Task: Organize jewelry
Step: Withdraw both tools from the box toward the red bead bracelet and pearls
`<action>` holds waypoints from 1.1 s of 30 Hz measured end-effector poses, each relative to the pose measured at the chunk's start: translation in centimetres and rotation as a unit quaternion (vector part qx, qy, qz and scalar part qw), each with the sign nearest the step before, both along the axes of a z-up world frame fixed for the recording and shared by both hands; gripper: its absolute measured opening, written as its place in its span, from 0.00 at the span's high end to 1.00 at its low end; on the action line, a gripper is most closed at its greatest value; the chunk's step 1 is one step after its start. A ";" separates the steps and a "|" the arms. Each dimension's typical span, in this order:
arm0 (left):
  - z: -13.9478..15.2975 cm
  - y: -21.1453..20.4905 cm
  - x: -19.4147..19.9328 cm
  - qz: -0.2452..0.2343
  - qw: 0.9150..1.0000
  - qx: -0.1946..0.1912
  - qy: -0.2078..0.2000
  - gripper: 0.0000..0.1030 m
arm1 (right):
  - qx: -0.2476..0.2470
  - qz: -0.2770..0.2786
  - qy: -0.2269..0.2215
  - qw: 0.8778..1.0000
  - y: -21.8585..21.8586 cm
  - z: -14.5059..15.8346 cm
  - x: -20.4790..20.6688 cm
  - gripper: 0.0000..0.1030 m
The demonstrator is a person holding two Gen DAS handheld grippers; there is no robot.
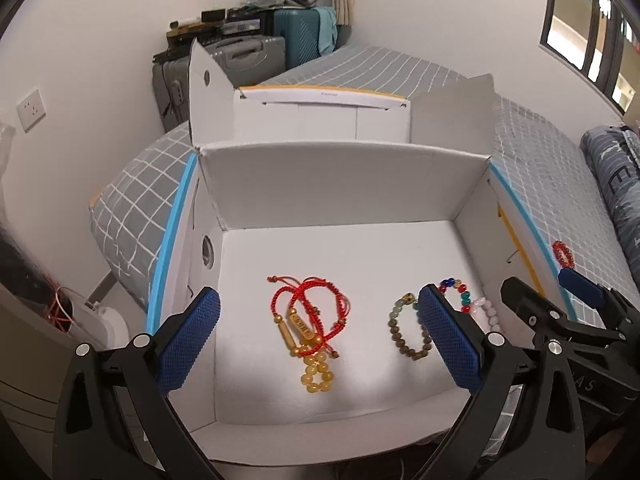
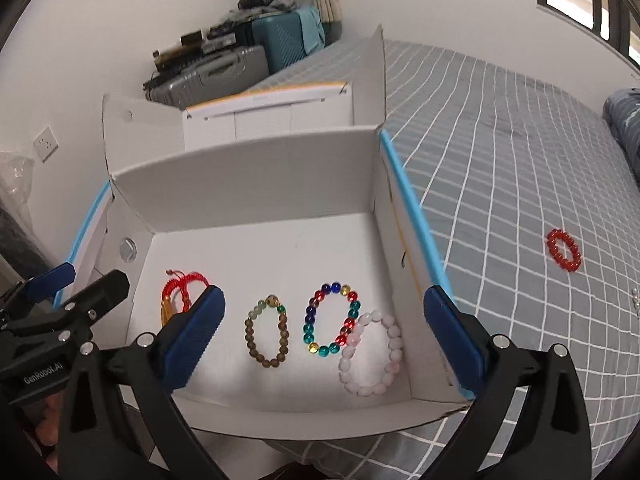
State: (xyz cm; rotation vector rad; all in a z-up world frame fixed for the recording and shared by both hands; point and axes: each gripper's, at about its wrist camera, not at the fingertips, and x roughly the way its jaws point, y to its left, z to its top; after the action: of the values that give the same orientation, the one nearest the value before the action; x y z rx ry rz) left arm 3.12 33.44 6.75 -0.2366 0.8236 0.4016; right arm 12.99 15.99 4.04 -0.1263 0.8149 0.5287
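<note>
An open white cardboard box (image 1: 320, 176) (image 2: 248, 180) lies on the bed. Inside lie red cord bracelets (image 1: 308, 304) (image 2: 182, 286) with gold charms, a yellow bead bracelet (image 1: 316, 376), a brown bead bracelet (image 1: 408, 332) (image 2: 268, 332), a multicoloured bead bracelet (image 2: 332, 320) (image 1: 456, 292) and a pink bead bracelet (image 2: 372, 360). A red bead bracelet (image 2: 564, 250) (image 1: 563, 253) lies on the bedspread right of the box. My left gripper (image 1: 320, 320) is open and empty above the box's near part. My right gripper (image 2: 324, 320) is open and empty above the box too.
The bed has a grey checked bedspread (image 2: 500, 160). Suitcases (image 1: 240, 60) with clutter on top stand against the far wall. A blue patterned pillow (image 1: 616, 184) lies at the right. A small white item (image 2: 635, 300) lies on the bedspread at the right edge.
</note>
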 end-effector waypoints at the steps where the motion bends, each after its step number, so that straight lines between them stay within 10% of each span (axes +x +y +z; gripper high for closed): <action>1: 0.2 -0.3 -0.1 -0.005 1.000 0.000 -0.003 0.05 | 0.001 0.001 -0.005 1.000 -0.3 0.3 -0.1 0.07; 33: 3.2 -22.9 8.9 -0.173 0.980 0.002 -0.094 0.06 | -0.040 -0.194 -0.083 0.977 -28.4 2.4 5.2 0.07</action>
State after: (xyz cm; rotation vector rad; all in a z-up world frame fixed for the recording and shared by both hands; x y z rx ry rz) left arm 11.98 10.56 9.93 -0.1212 0.6610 0.0513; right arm 18.18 -12.37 6.44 -0.0803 0.6758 0.1142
